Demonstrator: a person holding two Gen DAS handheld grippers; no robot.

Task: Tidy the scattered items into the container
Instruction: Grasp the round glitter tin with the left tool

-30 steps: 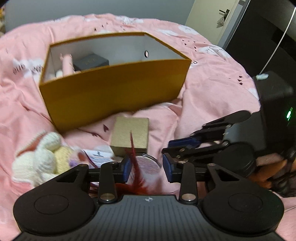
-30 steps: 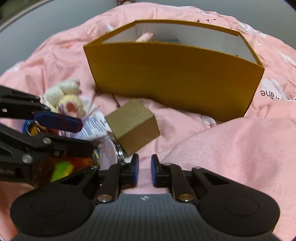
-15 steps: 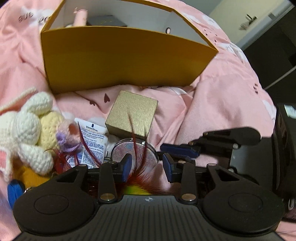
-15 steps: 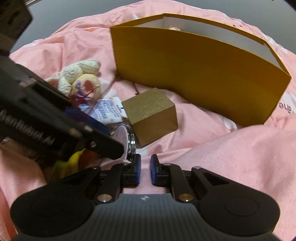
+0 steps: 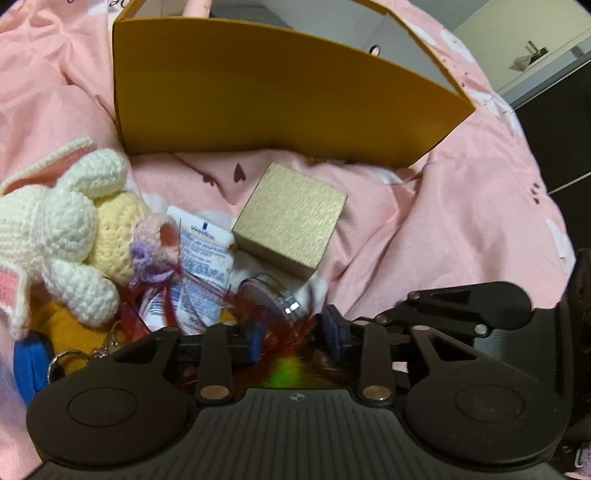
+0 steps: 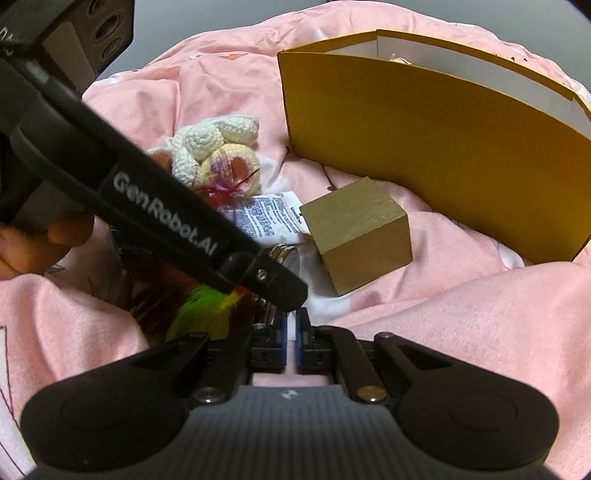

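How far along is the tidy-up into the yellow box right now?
Partly done: the yellow box already holds a pink item and something dark. In hand: the left claw is closing around the feather toy; the right claw is shut and empty. Left on the pink bedding: gold box, crochet bunny, lotion tube, small jar.

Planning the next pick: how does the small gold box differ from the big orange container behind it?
The small gold box is a closed, textured, pale-gold cube lying tilted on the blanket. The orange container is far larger, open-topped, smooth and deep orange, with items inside. Both are cardboard-like boxes.
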